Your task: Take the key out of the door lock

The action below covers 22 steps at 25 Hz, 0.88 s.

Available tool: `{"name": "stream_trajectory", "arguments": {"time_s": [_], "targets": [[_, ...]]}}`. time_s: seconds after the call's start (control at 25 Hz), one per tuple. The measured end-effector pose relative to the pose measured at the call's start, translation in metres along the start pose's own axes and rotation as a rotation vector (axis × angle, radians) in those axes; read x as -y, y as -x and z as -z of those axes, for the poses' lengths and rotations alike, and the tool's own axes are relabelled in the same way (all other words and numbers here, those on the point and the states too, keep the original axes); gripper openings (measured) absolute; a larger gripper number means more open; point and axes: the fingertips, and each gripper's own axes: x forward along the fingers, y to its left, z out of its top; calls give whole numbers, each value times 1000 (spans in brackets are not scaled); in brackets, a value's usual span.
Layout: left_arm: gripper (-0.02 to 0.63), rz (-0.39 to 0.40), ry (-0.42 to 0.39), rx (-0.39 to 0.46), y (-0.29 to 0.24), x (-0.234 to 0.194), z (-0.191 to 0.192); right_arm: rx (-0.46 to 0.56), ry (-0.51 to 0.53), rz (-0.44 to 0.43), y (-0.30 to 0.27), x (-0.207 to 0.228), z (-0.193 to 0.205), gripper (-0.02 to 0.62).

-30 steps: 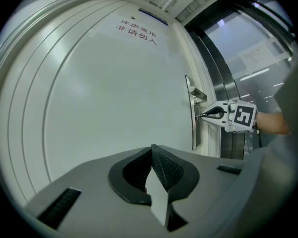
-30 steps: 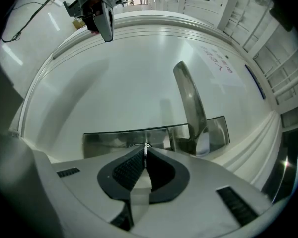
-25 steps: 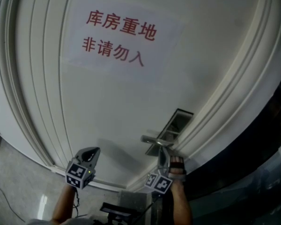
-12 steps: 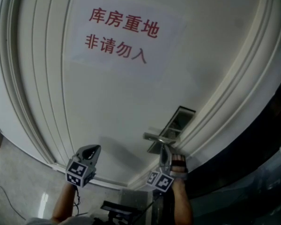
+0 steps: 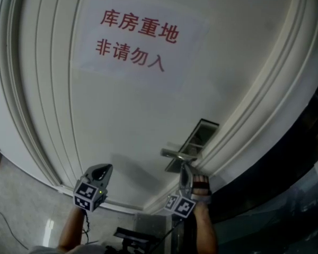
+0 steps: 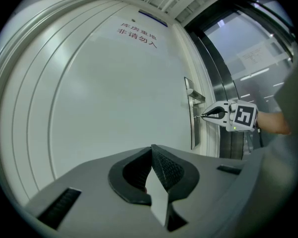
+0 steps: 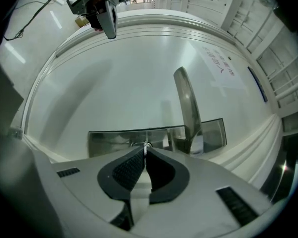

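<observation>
A white door (image 5: 132, 120) carries a steel lock plate (image 7: 114, 142) with a lever handle (image 7: 186, 108). The thin metal key (image 7: 145, 145) sticks out of the keyhole in that plate, below the handle. My right gripper (image 7: 145, 150) is shut on the key, its tips almost against the plate. In the head view the right gripper (image 5: 184, 169) sits just under the handle (image 5: 175, 154). My left gripper (image 5: 104, 169) hangs to the left, away from the lock, jaws shut with nothing between them (image 6: 151, 150). From there the right gripper (image 6: 211, 115) shows at the plate (image 6: 192, 120).
A paper sign with red characters (image 5: 135, 36) is stuck on the upper door. Raised white mouldings (image 5: 37, 115) frame the door panel. A dark glass partition (image 5: 286, 184) stands right of the door frame. A pale tiled floor (image 5: 21, 216) with a cable lies at lower left.
</observation>
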Motion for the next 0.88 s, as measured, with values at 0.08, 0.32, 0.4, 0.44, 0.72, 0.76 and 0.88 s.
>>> {"name": "stream_trajectory", "arguments": {"time_s": [0.08,0.32,0.4,0.44,0.72,0.76,0.88], "targets": [[9,7,-1,2,-1,3,0,-1,-6,-2,1,-2,1,21],[9,15,-3,-6,2,8,3,8,-24,8,8,1,0,21],[9,14,0,-6,3,8,5,9,-28,13,8,2,-1,21],[9,13,2,-6,4,8,5,8,-29,13,8,1,-1,21],[9,8,1,-3,7,5,6,0,-32,12,12,0,-1,21],[9,10,1,-3,8,6,6,-3,-29,12,13,0,0,21],[9,14,-1,-3,8,5,7,-10,-25,13,13,0,0,21]]}}
